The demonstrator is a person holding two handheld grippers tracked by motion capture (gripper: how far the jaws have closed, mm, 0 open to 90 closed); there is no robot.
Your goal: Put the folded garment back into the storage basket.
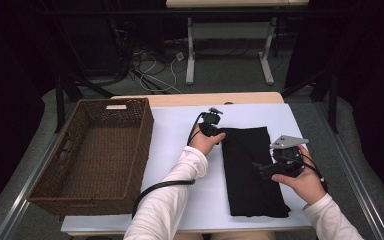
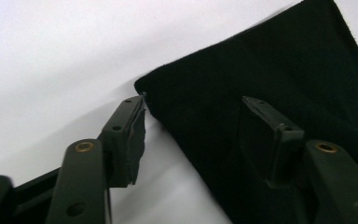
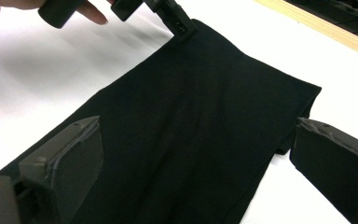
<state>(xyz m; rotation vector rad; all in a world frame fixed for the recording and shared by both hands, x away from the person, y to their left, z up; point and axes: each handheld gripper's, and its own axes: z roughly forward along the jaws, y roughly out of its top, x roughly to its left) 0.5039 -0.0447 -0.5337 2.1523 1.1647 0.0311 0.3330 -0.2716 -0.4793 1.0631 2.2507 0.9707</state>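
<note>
step in hand: gripping the black cloth (image 1: 252, 170), which lies flat on the white table (image 1: 175, 150) right of the wicker basket (image 1: 95, 155). left gripper (image 2: 205, 135) straddles its far-left corner, jaws apart. right gripper (image 3: 196, 163) hovers, jaws wide. next: pinch the corner.

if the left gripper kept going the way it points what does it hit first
Most likely the folded black cloth: the left gripper straddles its near corner, jaws apart, so it would meet that fabric edge, though depth is hard to judge.

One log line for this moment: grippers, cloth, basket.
left hand-held gripper: open, straddling cloth corner | right hand-held gripper: open over cloth | black cloth: folded, flat on table | wicker basket: empty, left
</note>
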